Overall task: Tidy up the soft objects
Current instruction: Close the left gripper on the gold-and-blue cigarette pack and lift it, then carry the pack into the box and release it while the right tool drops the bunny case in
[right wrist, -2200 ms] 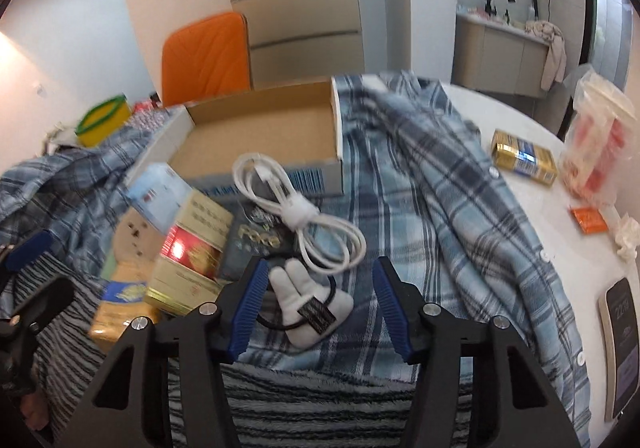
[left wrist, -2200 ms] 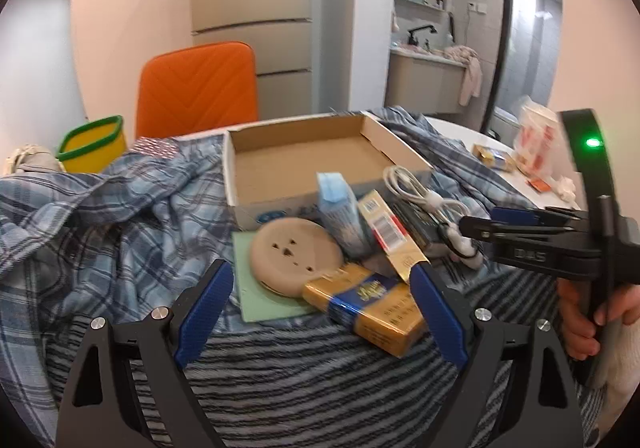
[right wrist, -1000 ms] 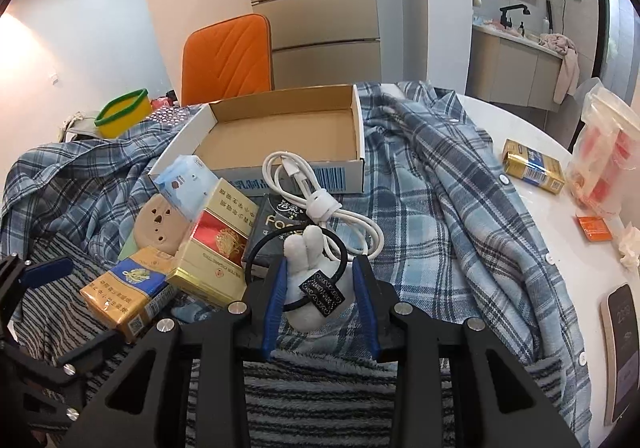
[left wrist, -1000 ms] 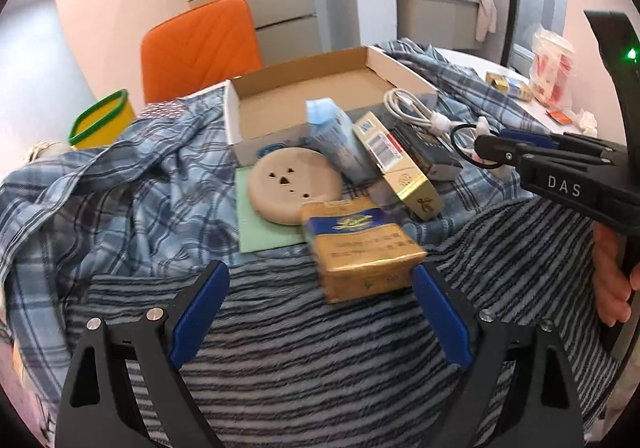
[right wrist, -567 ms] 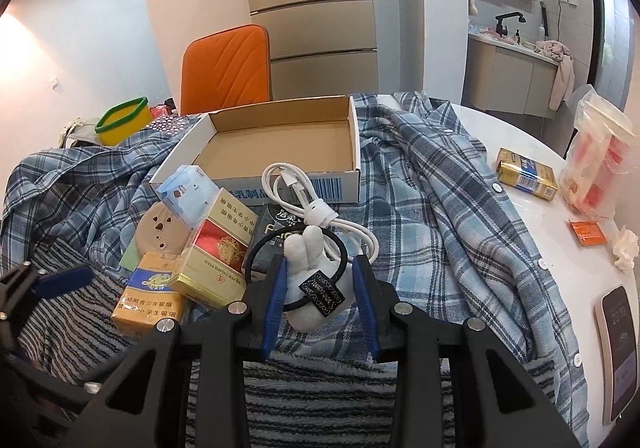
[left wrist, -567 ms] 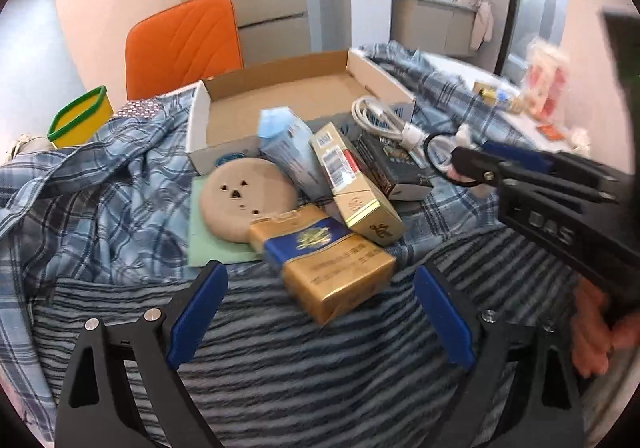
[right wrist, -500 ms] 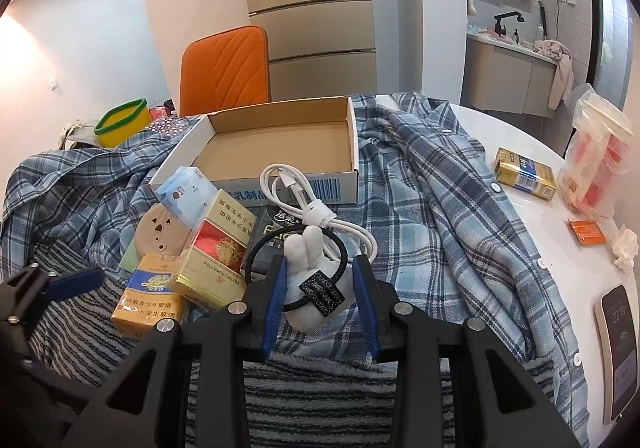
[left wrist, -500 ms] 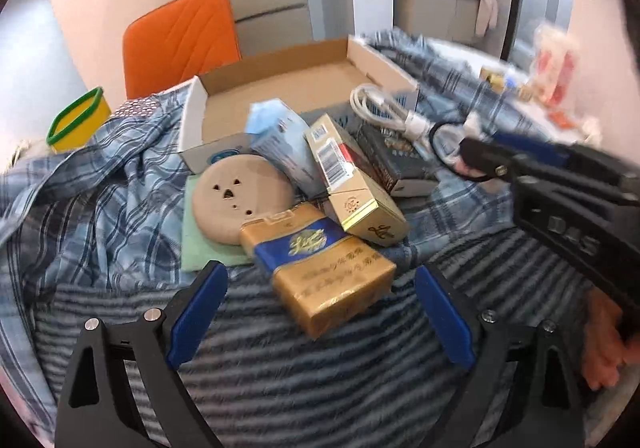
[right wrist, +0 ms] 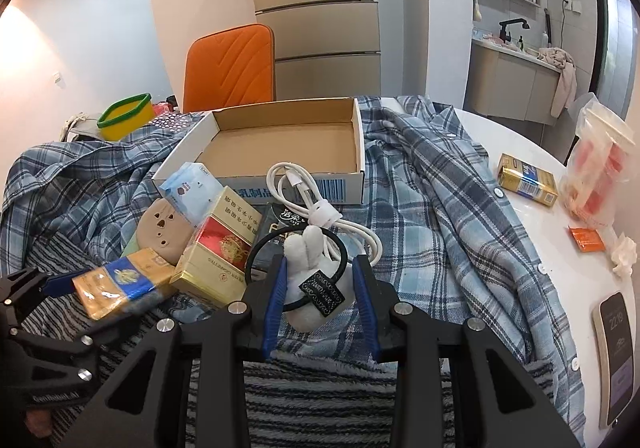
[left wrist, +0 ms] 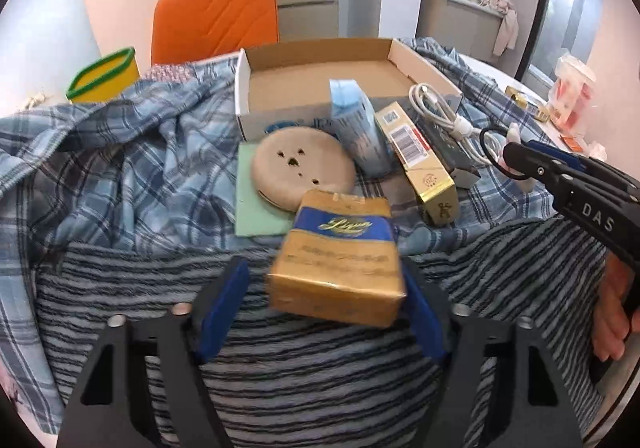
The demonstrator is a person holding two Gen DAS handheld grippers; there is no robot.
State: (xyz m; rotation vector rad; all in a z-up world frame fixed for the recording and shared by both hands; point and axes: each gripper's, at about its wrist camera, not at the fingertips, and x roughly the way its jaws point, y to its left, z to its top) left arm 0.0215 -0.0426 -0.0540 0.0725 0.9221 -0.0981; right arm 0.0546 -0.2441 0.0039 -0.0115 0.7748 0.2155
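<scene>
The cardboard box at the far side holds nothing, so sorting has barely begun. The right gripper pinches the white plush rabbit hair tie. The left gripper jaws are closing around the gold cigarette pack nearby; the remaining clutter awaits.

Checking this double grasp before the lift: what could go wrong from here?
1. The left claw is closing around the gold-and-blue pack, which sits skewed between the pads; it may twist or slip out.
2. The right claw is shut on the white plush bunny, whose black elastic loop lies over the white cable; lifting might drag the cable.
3. The pack leans near the red-and-gold box; pulling it could nudge that box.
</scene>
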